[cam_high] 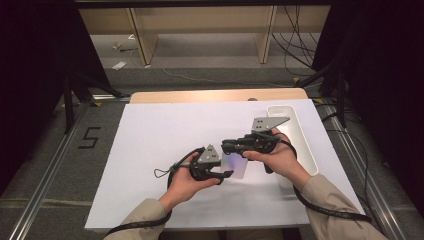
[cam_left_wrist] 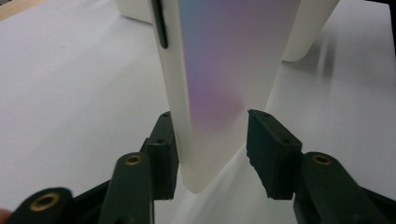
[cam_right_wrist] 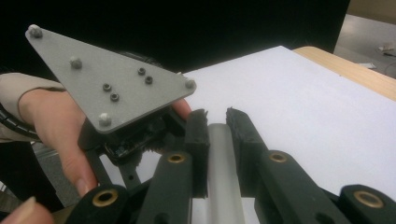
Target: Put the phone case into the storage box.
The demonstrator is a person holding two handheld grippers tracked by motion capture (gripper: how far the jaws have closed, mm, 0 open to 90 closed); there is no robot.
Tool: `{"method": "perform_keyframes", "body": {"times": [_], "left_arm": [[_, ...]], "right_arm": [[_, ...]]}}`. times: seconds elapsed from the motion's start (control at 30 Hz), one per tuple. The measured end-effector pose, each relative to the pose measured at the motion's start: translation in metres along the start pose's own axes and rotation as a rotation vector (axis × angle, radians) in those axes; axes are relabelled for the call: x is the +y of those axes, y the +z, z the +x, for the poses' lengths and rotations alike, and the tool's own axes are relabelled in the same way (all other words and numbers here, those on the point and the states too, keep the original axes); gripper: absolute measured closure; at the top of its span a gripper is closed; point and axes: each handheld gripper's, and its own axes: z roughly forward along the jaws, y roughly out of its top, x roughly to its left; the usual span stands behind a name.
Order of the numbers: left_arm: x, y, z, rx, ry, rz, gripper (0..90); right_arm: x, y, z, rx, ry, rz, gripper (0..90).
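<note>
One flat card [cam_high: 235, 165] with an iridescent, pink-to-blue face hangs above the bench [cam_high: 150, 145] between two hand-held tongs, near the middle of the white sheet and a little toward the person. The right tongs [cam_high: 229, 149] are closed on its edge: in the right gripper view the two black jaws press from both sides on a thin grey strip [cam_right_wrist: 223, 163], the card seen edge-on. The left tongs [cam_high: 227, 174] reach for the other end; in the left gripper view the card [cam_left_wrist: 219, 84] stands between the jaws, its long axis running from a rounded lower corner near the camera up and away, toward the tray. One jaw lies against the card's pale side edge, while a clear gap shows between the other jaw and the card, so these tongs are not yet clamped and count as open around it. A small dark slot [cam_left_wrist: 161, 28] sits on the card's side edge, near the top of that view. In the high view the card's broad face looks upward, its long axis roughly across the gap between the two hands. Counted: one card, two tongs, two hands, one white oblong tray [cam_high: 305, 145] lying at the right edge of the bench, well apart from the card. The left hand [cam_high: 187, 182] and the right hand [cam_high: 275, 160] each wrap a grip, a cable trailing from each.
</note>
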Motion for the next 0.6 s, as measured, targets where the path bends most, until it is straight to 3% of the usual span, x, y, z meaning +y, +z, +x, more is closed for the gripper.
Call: {"method": "perform_keyframes", "body": {"times": [0.17, 0.3, 0.47, 0.6], "left_arm": [[0.0004, 0.0000, 0.0012, -0.004, 0.000, -0.015, 56.2], [-0.0009, 0.0021, 0.0008, -0.010, 0.020, 0.004, 52.5], [0.0001, 0.0006, 0.0006, -0.005, 0.044, 0.018, 57.3], [0.0016, -0.0031, 0.0036, -0.014, 0.017, 0.023, 63.3]], "right_arm": [[0.0007, -0.0005, 0.0000, 0.005, -0.002, -0.006, 80.3], [0.0000, 0.0011, 0.0008, 0.017, 0.004, -0.007, 80.3], [-0.0003, 0.0016, 0.0009, 0.020, 0.005, -0.007, 80.3], [0.0001, 0.0015, 0.0012, 0.033, 0.003, -0.016, 80.3]]}}
